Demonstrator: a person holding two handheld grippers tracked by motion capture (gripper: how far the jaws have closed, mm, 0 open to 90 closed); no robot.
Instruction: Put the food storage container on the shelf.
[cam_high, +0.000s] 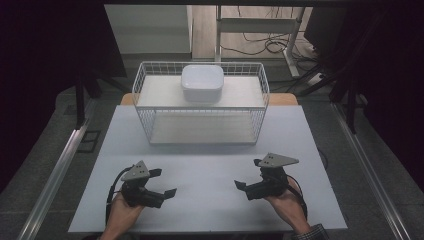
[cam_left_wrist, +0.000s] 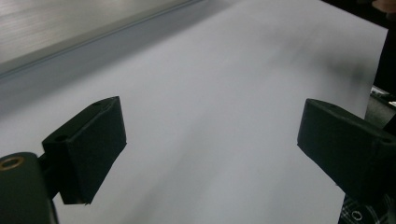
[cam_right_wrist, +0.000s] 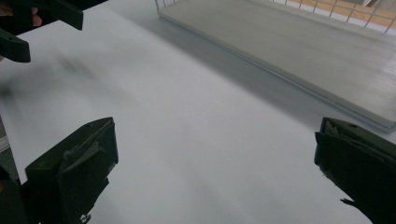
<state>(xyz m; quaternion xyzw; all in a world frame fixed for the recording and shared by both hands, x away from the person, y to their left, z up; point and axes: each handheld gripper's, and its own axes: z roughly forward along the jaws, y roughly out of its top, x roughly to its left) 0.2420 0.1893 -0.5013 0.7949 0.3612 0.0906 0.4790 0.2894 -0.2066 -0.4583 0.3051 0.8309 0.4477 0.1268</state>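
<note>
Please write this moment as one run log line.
left gripper: open, empty | right gripper: open, empty | white lidded plastic box: on white wire rack

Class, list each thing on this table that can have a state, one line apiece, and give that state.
Left claw: open, jaws wide apart, nothing held, low over the table.
Right claw: open, jaws wide apart, nothing held.
White lidded container: lid on, upright, on the rack's upper shelf.
White wire rack: upright on the table; its lower shelf is bare.
</note>
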